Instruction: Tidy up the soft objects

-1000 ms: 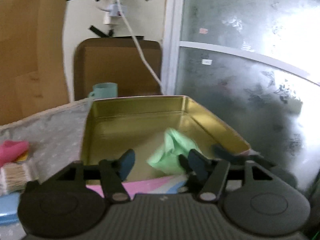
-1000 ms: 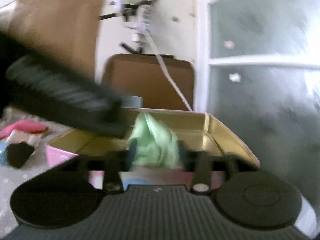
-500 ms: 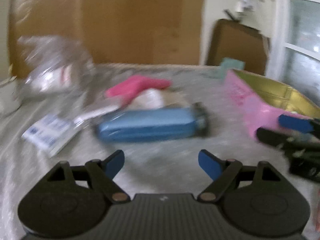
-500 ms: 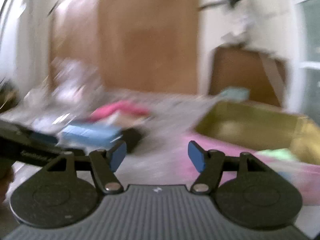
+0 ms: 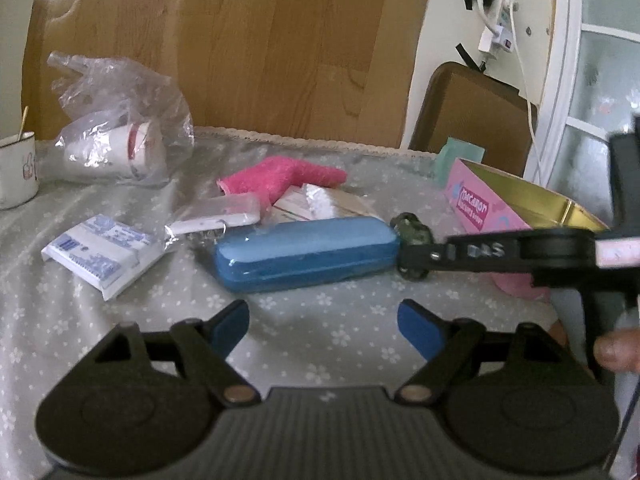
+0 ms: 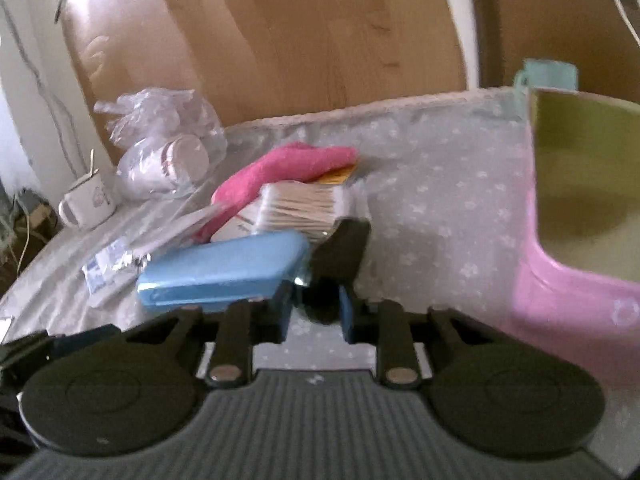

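Covering the whole bench (image 5: 344, 332) is a grey-green cloth printed with small white flowers, and everything else rests on it. At the right stands the largest item, a pink tin box with a gold inside (image 5: 486, 210) (image 6: 560, 272), open at the top. Near the far left corner lies a crumpled clear plastic bag holding white paper cups (image 5: 120, 136) (image 6: 168, 152), with a white enamel mug (image 5: 16, 176) (image 6: 90, 204) just beside it. In the middle lies a long blue hard case (image 5: 306, 252) (image 6: 224, 272); behind it, partly on a packet of cotton swabs (image 6: 304, 208), lies the pink fuzzy cloth (image 5: 280, 178) (image 6: 280, 172), well apart from the tin box. To the left of the case sits a white and blue paper packet (image 5: 100, 256). The left gripper (image 5: 322, 326) hovers low over bare cloth in front of the blue case, its blue-tipped fingers (image 5: 230, 324) spread wide with nothing between them. The right gripper (image 6: 314, 318) reaches in from the right at the end of the blue case, its fingers (image 6: 282, 316) drawn narrow around a small dark lumpy object (image 5: 412, 228) (image 6: 336, 256); blur keeps me from telling whether they actually press on it.
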The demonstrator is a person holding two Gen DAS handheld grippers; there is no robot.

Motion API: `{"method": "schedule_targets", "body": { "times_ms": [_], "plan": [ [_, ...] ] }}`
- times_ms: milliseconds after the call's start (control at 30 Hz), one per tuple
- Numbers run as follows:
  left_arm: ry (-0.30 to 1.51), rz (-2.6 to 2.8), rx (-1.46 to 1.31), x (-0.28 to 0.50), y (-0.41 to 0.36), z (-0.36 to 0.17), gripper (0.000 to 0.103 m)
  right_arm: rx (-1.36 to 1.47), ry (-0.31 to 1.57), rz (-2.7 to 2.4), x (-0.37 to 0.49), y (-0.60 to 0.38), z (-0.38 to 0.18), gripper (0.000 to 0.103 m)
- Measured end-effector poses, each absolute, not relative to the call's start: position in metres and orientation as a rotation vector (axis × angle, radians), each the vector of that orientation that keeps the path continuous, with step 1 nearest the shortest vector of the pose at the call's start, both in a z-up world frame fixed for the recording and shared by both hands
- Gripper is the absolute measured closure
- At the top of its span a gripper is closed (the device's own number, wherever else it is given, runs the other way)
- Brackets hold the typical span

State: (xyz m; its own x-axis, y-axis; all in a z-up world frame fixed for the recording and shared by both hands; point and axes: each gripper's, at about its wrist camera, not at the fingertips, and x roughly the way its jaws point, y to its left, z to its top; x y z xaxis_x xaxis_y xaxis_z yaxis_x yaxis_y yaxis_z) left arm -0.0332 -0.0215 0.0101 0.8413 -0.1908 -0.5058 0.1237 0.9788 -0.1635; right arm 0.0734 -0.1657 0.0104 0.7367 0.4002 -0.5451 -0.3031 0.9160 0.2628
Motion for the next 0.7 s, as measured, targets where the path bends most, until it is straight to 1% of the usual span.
{"method": "schedule_targets", "body": {
  "times_ms": [33, 167, 300, 433, 600, 633, 667, 700],
  "plan": [
    [0.548, -0.168, -0.134, -0.033, -0.021, 0.01, 0.019, 0.16, 0.63, 0.385, 0.068, -0.169, 0.011, 0.082],
    [0.574, -0.198, -0.154, -0.03, -0.018, 0.01, 0.017, 0.248, 0.64, 0.411, 0.032, -0.203, 0.01, 0.083],
    [0.638, -0.3, -0.175, -0.024, -0.027, 0.009, 0.016, 0.308, 0.642, 0.413, -0.015, -0.244, 0.005, 0.083],
    [0.716, -0.48, -0.294, -0.021, -0.056, 0.014, 0.015, 0.226, 0.598, 0.352, -0.051, -0.248, 0.0, 0.084],
    [0.739, -0.585, -0.206, -0.022, -0.112, 0.032, 0.014, 0.104, 0.548, 0.345, -0.064, -0.228, -0.004, 0.084],
    [0.743, -0.58, -0.179, -0.021, -0.121, 0.034, 0.015, 0.085, 0.538, 0.343, -0.064, -0.224, -0.004, 0.084],
    [0.746, -0.576, -0.156, -0.02, -0.128, 0.033, 0.018, 0.073, 0.531, 0.344, -0.064, -0.222, -0.005, 0.084],
    [0.751, -0.57, -0.128, -0.019, -0.135, 0.032, 0.033, 0.068, 0.525, 0.345, -0.063, -0.221, -0.006, 0.084]
  ]
}}
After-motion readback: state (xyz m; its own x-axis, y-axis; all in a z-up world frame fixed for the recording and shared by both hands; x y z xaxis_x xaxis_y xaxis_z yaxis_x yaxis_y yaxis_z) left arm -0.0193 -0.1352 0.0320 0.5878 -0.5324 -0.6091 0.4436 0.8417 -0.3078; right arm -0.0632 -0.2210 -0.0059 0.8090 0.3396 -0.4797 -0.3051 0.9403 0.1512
